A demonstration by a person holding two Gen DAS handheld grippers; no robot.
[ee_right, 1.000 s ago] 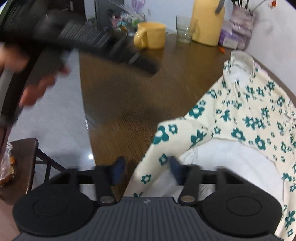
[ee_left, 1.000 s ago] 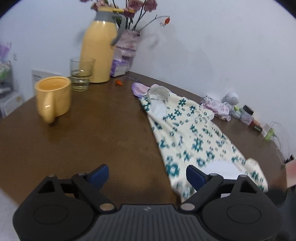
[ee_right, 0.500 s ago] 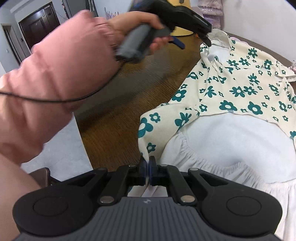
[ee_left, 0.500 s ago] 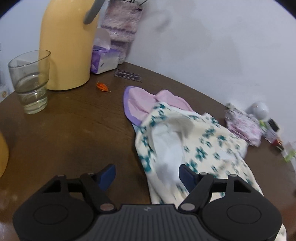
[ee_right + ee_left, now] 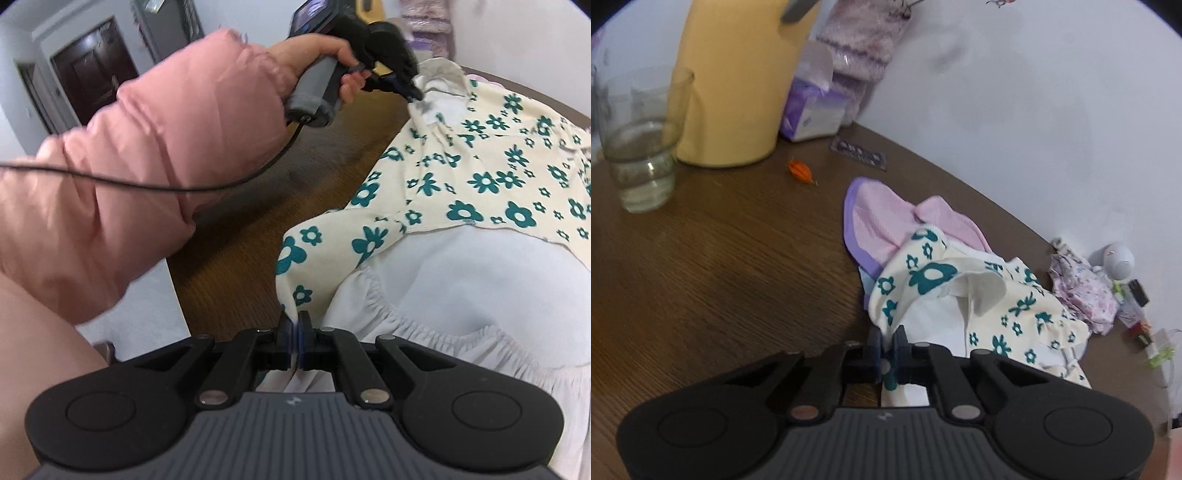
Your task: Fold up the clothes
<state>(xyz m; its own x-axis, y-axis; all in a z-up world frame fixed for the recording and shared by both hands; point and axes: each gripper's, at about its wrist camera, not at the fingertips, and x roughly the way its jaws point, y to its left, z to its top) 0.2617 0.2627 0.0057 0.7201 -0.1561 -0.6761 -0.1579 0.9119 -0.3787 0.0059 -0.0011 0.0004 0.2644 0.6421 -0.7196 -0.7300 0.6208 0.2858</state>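
A cream garment with teal flowers (image 5: 1015,314) (image 5: 480,177) lies along the right side of the brown table (image 5: 720,258). My left gripper (image 5: 886,338) is shut on its collar-end edge, which lifts off the wood. At the other end, my right gripper (image 5: 294,321) is shut on the hem corner near the table's edge. The white lining (image 5: 461,280) shows at the hem. In the right wrist view the left gripper (image 5: 413,94) shows at the collar, held by a hand with a pink sleeve (image 5: 147,184).
A pink and purple cloth (image 5: 882,218) lies under the collar. A glass of water (image 5: 639,140), a yellow jug (image 5: 738,81), a tissue pack (image 5: 812,107) and an orange bit (image 5: 799,170) stand at the back left. A floral cloth (image 5: 1082,291) and small items sit against the wall.
The left gripper went forward to the collar and shut on its edge. The right gripper shut on the hem corner about half a second ago and holds it still.
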